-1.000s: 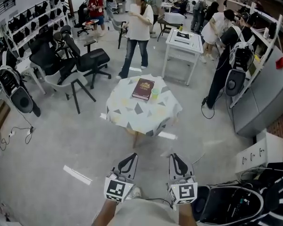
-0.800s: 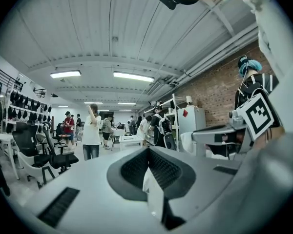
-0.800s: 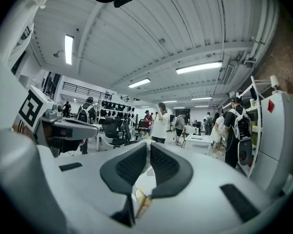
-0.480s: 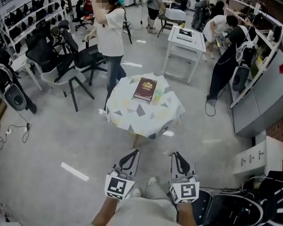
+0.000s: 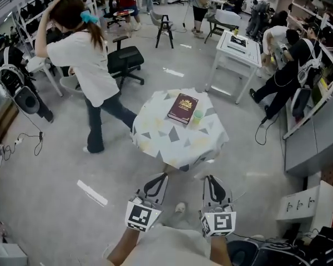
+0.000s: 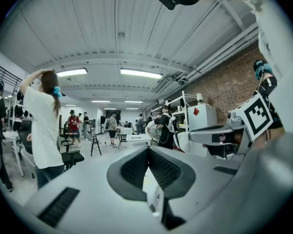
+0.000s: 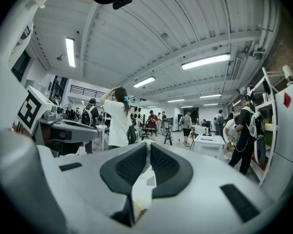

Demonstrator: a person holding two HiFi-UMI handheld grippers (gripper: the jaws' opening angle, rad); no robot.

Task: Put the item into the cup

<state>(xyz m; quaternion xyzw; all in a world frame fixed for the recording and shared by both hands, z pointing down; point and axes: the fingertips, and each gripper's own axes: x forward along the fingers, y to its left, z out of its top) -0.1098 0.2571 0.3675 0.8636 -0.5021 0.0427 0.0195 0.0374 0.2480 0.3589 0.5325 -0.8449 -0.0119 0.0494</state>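
A round table [image 5: 155,139] with a triangle-patterned cloth stands on the floor ahead of me. On its far side lies a dark red book [image 5: 182,108], and a small green cup [image 5: 197,116] stands upright just right of it. No other loose item shows on the cloth. My left gripper [image 5: 161,177] [image 6: 147,149] and right gripper [image 5: 209,179] [image 7: 149,144] hang side by side, low in the head view and short of the table's near edge. Both are shut, tips touching, with nothing between them.
A person in a white shirt [image 5: 86,60] strides past close to the table's left side. A black office chair [image 5: 125,60] stands behind that person and a white desk [image 5: 240,47] at the back right. More people work along the right shelves [image 5: 313,76].
The person in white has walked from behind the table round to its left, nearer to me. The table sits slightly nearer and to the right. Both grippers stay low and shut.
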